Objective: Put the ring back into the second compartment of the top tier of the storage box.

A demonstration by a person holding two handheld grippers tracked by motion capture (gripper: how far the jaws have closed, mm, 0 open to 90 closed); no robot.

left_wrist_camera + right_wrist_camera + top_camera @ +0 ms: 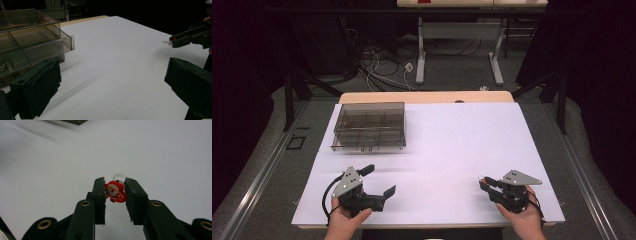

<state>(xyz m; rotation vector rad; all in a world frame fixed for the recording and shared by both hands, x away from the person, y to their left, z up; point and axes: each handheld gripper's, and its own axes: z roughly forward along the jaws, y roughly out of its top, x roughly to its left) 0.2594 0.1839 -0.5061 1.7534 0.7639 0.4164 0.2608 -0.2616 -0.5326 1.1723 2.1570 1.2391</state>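
- In the right gripper view, the right gripper [114, 191] is pinching a small red Santa charm [115, 192] between its two black jaws at the centre of the frame; a clear loop on the charm is poking out past the jaw tips.
- In the high view, that right gripper [482, 182] is sitting in the lower right of the frame, held by the right hand [524, 220], its closed jaws pointing toward the left with a speck of red at the tips.
- The left gripper [380, 181] is sitting in the lower left of the high view, held by the left hand [346, 222], its jaws standing wide apart with nothing between them.
- In the left gripper view, those jaws are rising at the lower left and lower right corners with bare white surface between them, and the right gripper [172, 43] is showing at the right edge.
- A smoky clear plastic organizer box [369, 125] with divided compartments is resting in the upper left part of the white table [452, 145], well apart from both grippers; it is also appearing in the upper left of the left gripper view [27, 42].
- Beyond the table's far edge, cables [382, 70] are lying on the floor at the upper centre of the high view.
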